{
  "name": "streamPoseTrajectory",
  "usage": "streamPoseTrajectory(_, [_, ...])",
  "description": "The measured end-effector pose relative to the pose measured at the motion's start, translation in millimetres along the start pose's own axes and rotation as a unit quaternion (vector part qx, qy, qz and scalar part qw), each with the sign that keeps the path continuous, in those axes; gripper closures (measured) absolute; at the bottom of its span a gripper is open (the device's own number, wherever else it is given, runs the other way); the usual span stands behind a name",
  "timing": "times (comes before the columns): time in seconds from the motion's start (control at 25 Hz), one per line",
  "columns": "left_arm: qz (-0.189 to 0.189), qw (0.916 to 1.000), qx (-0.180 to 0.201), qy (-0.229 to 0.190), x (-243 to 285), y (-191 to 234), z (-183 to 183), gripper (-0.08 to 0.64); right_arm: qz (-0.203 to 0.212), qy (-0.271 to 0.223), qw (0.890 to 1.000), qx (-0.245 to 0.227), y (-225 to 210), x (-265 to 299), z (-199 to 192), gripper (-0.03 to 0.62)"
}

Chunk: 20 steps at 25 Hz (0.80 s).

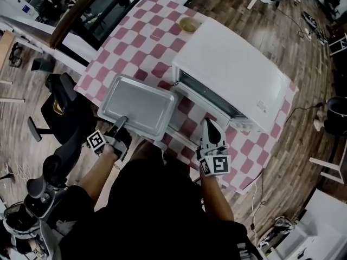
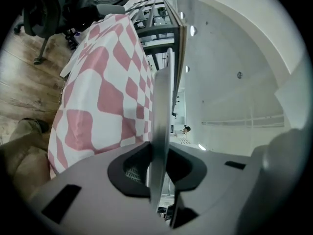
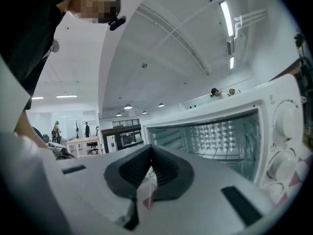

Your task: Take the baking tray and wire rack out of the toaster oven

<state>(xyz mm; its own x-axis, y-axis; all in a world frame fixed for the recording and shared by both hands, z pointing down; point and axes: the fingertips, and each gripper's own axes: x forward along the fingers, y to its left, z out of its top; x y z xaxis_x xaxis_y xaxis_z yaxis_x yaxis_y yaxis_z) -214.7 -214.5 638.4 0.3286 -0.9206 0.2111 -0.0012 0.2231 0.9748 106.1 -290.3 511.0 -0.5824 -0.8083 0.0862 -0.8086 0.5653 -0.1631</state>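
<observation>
Grip check: left tool (image 1: pixel 121 122) is clamped on the near rim of the baking tray (image 1: pixel 138 104). In the left gripper view I see that rim edge-on between the pads. The tray is out of the toaster oven (image 1: pixel 233 72), over the pink-checked tabletop (image 1: pixel 135 53), just left of the open oven front. Right tool (image 1: pixel 209 126) is clenched on nothing and points at the oven mouth. Wire rack (image 3: pixel 220 138) sits inside the oven cavity. 1 small bowl (image 1: pixel 188 24) is behind the oven.
</observation>
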Motion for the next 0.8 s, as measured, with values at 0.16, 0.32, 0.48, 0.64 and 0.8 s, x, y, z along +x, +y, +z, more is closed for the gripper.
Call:
streamPoseTrajectory(0.16, [-0.003,0.9999,-0.001,-0.017,2.1,-3.2,42.5,0.499,-0.016,0.004,1.0,-0.002,2.2,13.8,3.5,0.589])
streamPoseTrajectory(0.32, [-0.007,0.9995,-0.002,-0.032,19.4,-4.9,86.7,0.5,-0.04,0.006,0.999,-0.004,6.4,24.5,10.0,0.589])
streamPoseTrajectory(0.48, [-0.011,0.9995,-0.002,-0.03,54.4,-8.0,119.8,0.499,-0.07,0.002,0.997,-0.01,12.1,33.9,17.7,0.589])
streamPoseTrajectory(0.64, [-0.007,0.9999,0.007,-0.003,96.4,-6.2,138.1,0.499,-0.107,0.0,0.994,-0.013,12.2,37.6,25.7,0.588])
streamPoseTrajectory(0.8, [-0.007,0.9995,0.017,0.025,143.9,-11.6,151.0,0.499,-0.139,-0.004,0.99,-0.016,13.6,41.3,32.4,0.589])
